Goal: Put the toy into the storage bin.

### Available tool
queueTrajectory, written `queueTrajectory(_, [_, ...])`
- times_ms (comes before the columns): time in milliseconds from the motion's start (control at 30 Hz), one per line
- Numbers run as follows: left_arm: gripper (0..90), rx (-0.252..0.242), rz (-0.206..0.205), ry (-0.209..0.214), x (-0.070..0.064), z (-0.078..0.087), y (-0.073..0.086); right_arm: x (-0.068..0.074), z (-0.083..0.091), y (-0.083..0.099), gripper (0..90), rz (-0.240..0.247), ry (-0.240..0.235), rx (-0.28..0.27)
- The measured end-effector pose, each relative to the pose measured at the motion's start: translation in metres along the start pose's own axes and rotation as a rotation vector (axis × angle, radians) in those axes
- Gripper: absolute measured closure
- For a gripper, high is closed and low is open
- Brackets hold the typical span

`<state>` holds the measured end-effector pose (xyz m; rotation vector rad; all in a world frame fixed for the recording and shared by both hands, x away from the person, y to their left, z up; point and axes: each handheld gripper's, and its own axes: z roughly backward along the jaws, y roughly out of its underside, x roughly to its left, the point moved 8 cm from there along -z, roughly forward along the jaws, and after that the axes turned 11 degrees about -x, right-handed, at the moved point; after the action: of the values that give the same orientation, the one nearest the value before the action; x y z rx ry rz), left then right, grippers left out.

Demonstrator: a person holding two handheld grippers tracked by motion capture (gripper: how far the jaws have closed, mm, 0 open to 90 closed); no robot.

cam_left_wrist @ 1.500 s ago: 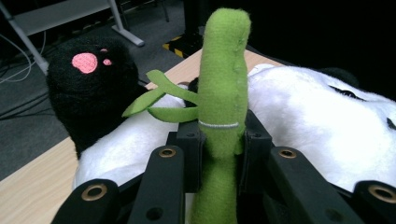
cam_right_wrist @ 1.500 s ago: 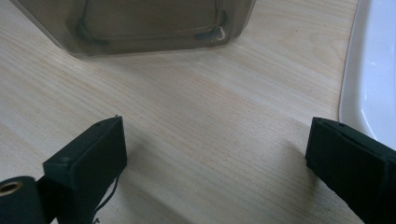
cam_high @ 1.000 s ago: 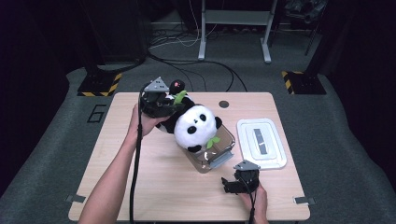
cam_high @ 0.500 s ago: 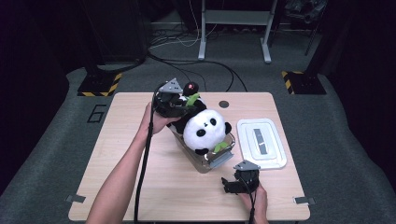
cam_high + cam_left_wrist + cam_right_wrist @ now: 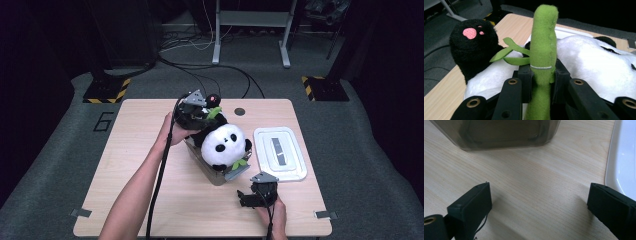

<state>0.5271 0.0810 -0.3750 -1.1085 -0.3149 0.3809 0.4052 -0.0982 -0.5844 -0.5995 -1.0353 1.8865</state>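
Nearest the camera, low on the pale wooden table (image 5: 130, 200): right gripper (image 5: 250, 199), jaws spread wide over bare wood, nothing between them. Resting near the front edge, just short of the clear plastic bin (image 5: 216, 175), whose smoky wall rises ahead of the jaws in the right gripper view. White lid (image 5: 280, 152) lying flat just beside that gripper's far jaw, apart from the bin.

Mid-table: plush panda (image 5: 225, 146) sitting partly in the bin, white belly up, head bulging above the rim, body too big to drop straight in. A small green leaf sprig (image 5: 240, 163) poking out at the bin's near corner.

Farther back: left gripper (image 5: 199, 112) clamped on the green bamboo stalk (image 5: 543, 50) stitched to the toy, jaws pinched narrow around its lower half. Stalk standing upright between the jaws in the left gripper view, long axis running straight up from the grip, leaves (image 5: 509, 52) fanning to its left. Black paw with pink pad (image 5: 470, 33) just beyond, white plush flank to the right.

Key relation, by judgement: panda hanging from the left gripper's far-side hold, bin directly below and toward the person; left hand far nearer the toy, right hand free and closest to the bin wall and the lid. Lowering or tucking likely falls to the left, steadying the bin to the right.
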Motion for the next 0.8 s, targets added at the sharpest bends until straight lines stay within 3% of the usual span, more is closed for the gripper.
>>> queueTrajectory(267, [73.5, 0.000, 0.008, -0.020, 0.004, -0.003, 0.006, 0.000, 0.000, 0.000, 4.7, 0.001, 0.005, -0.001])
queueTrajectory(533, [71.8, 0.017, 0.024, -0.001, 0.004, -0.008, 0.010, 0.000, 0.000, 0.000, 4.8, 0.002, 0.004, 0.000])
queueTrajectory(667, [57.8, 0.025, 0.073, 0.016, 0.005, -0.010, 0.013, -0.001, 0.000, 0.000, 4.8, 0.003, 0.006, -0.003])
queueTrajectory(800, [42.7, -0.009, 0.103, 0.002, 0.006, -0.005, 0.009, -0.001, 0.000, 0.000, 4.8, 0.003, 0.006, -0.003])
